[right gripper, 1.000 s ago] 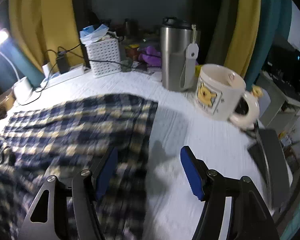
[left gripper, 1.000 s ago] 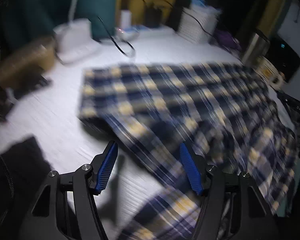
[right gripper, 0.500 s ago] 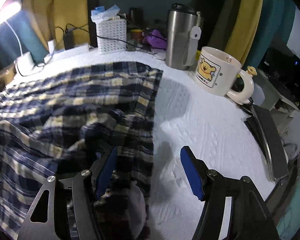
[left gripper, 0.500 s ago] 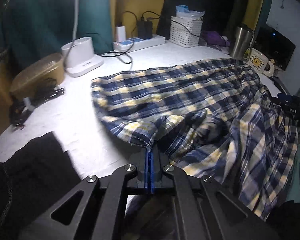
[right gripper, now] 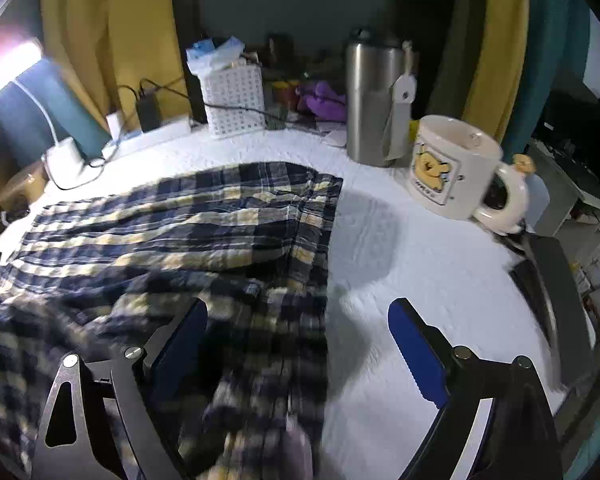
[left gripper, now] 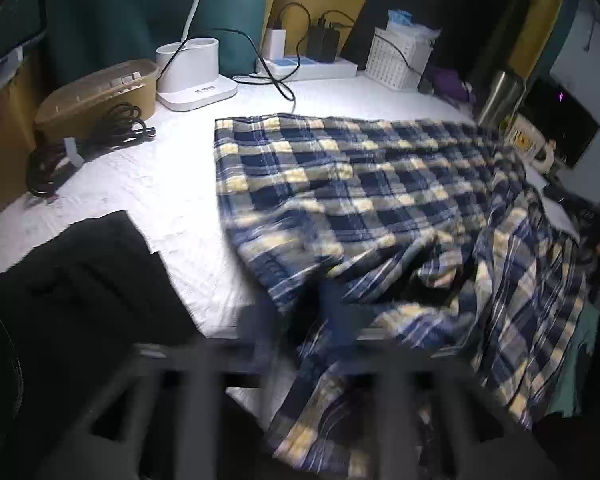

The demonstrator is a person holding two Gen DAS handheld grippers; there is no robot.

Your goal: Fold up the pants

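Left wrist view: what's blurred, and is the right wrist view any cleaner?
Left wrist: the left tool is smeared by motion blur and the blue-and-yellow plaid pants are soft. Right wrist: the right tool is sharp, the near plaid is blurred, lamp glare at top left.

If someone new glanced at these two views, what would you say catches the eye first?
The blue-and-yellow plaid pants, rumpled across the white table and spilling over its near edge, dominate both views. Next comes the cream bear mug standing right of the pants, beside a steel tumbler. The right gripper, jaws wide apart, straddles the pants' edge.
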